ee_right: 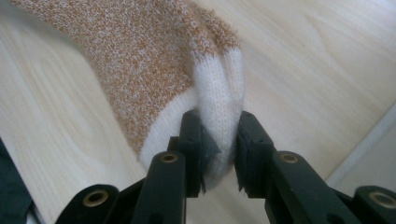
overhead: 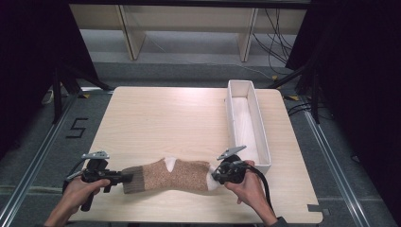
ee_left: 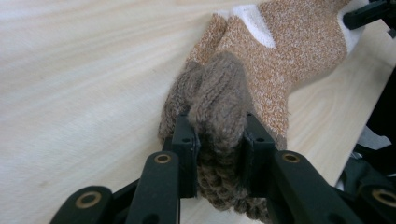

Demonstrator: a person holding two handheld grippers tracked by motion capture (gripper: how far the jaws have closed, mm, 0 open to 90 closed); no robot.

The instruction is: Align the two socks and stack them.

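With each gripper clamped on one end, you hold the sock (overhead: 168,175) stretched flat: left gripper (overhead: 124,178) pinches the brown cuff (ee_left: 219,100), right gripper (overhead: 213,178) pinches the white toe (ee_right: 219,112). White bin (overhead: 261,126) sits just beyond your right gripper, likely the drop target.

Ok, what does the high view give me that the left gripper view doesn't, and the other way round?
The high view alone takes in the white bin right of the sock, the table's far edge, and both hands with the right gripper clamped on the white toe. The left gripper view alone shows, close up, the brown ribbed cuff bunched between the left gripper's jaws. Both show the sock lying stretched on the wood, with its white heel patch.
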